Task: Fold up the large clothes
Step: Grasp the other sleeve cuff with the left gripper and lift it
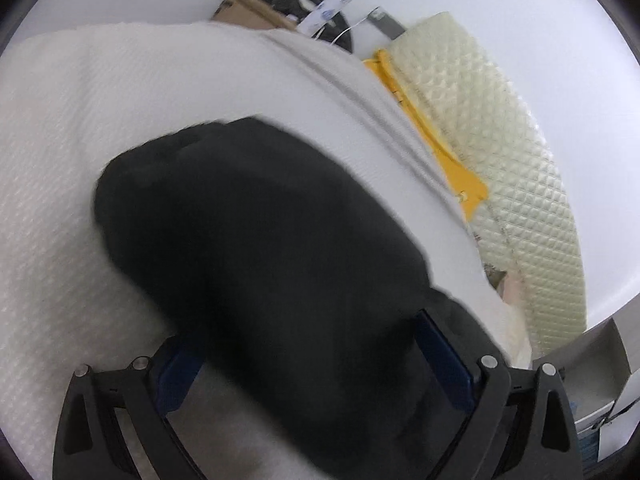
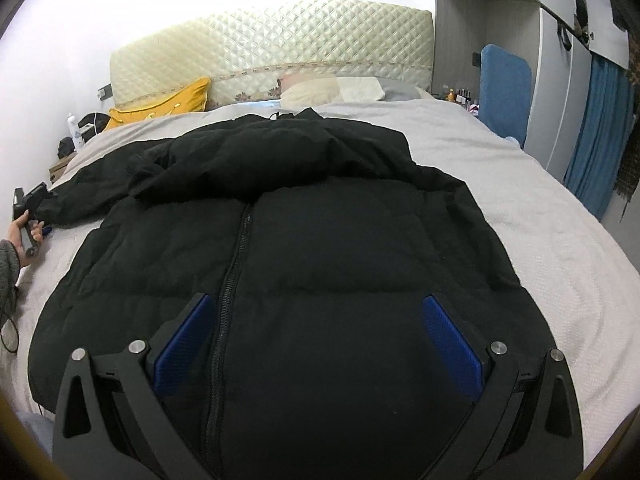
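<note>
A black puffer jacket (image 2: 328, 248) lies front up on the bed, zip closed, its hood flopped over the chest. My right gripper (image 2: 316, 300) hovers open over the jacket's lower front, with nothing between its blue pads (image 2: 452, 348). The jacket's left sleeve (image 1: 256, 216) stretches out across the white bedspread (image 1: 72, 128). My left gripper (image 1: 308, 324) straddles that sleeve with its jaws wide, the dark fabric filling the gap between them. In the right wrist view a hand (image 2: 20, 236) holds the left gripper (image 2: 40, 200) at the sleeve's cuff end.
A quilted cream headboard (image 2: 280, 40) stands behind a yellow pillow (image 2: 168, 104) and pale pillows (image 2: 332, 88). A cluttered nightstand (image 2: 68, 140) sits at the bed's left. A blue padded board (image 2: 506, 92), wardrobe and blue curtain (image 2: 600, 128) line the right side.
</note>
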